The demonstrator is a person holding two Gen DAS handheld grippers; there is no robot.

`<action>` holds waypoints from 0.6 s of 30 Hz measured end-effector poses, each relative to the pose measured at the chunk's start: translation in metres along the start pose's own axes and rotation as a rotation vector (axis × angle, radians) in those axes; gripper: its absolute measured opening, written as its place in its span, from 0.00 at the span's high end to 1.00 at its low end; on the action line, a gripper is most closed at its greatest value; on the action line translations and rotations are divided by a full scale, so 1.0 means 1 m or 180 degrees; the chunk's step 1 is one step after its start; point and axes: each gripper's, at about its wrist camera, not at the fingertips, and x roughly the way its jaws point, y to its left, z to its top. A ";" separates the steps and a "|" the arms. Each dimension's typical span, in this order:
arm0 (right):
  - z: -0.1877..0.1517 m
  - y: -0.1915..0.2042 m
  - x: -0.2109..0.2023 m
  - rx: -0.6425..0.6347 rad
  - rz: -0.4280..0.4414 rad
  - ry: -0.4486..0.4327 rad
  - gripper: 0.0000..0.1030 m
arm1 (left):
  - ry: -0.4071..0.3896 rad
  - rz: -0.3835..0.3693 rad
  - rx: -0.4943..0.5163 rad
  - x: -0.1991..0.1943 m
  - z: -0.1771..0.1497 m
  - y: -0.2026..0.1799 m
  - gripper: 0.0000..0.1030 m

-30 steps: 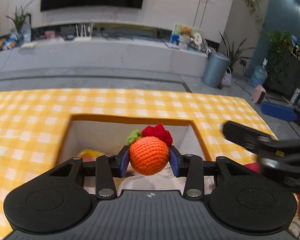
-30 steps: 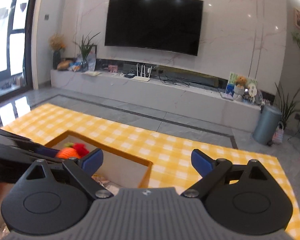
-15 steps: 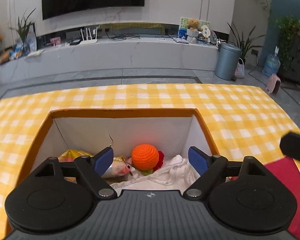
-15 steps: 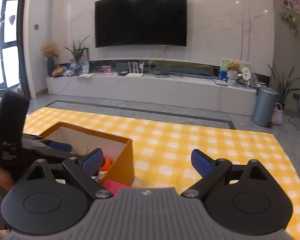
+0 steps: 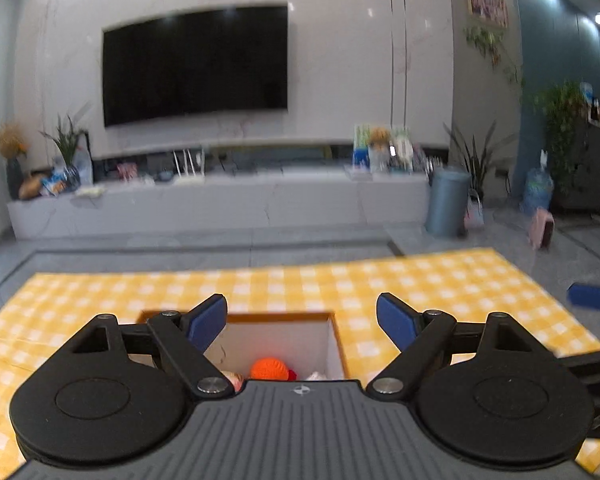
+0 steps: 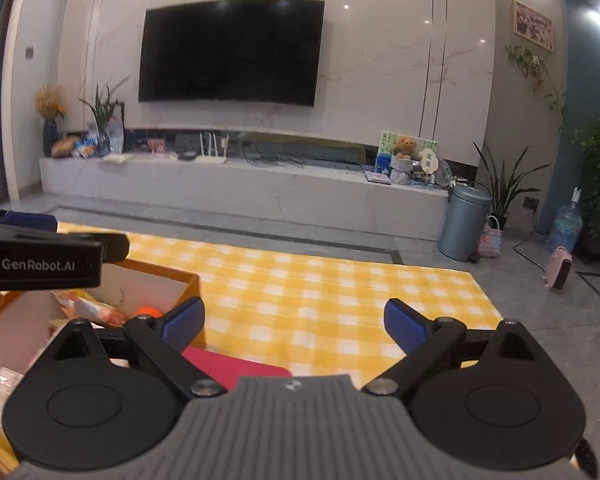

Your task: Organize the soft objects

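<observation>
Left gripper [image 5: 302, 320] spread wide, nothing between the pads, held above the box [image 5: 336, 344]. Orange ball [image 5: 269, 369] lies inside the box, against its right wall, among other soft items. Right gripper [image 6: 294, 326] also spread, empty, over the yellow checked cloth [image 6: 340, 280]. Red item [image 6: 236, 368] on the cloth just outside the box's near right corner.

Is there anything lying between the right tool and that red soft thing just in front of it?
Nothing visible. The right tool is open and empty, and the red soft thing lies flat on the yellow checked cloth just below and ahead of it, beside the box. Its near part is hidden under the tool's body.
</observation>
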 end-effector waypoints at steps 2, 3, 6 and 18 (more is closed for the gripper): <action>-0.002 0.002 -0.004 -0.0048 0.0075 -0.0058 0.07 | -0.0093 0.0014 0.0041 -0.006 -0.001 -0.009 0.04; -0.003 0.003 -0.005 -0.0062 0.0110 -0.0068 0.07 | -0.0104 -0.0004 0.0048 -0.008 -0.002 -0.011 0.04; -0.002 0.004 -0.007 -0.0049 0.0145 -0.0131 0.07 | -0.0112 -0.0114 -0.0008 -0.009 -0.006 -0.015 0.04; -0.005 0.006 -0.006 -0.0025 0.0407 -0.0239 0.07 | -0.0261 -0.0077 0.0025 -0.007 -0.017 -0.019 0.04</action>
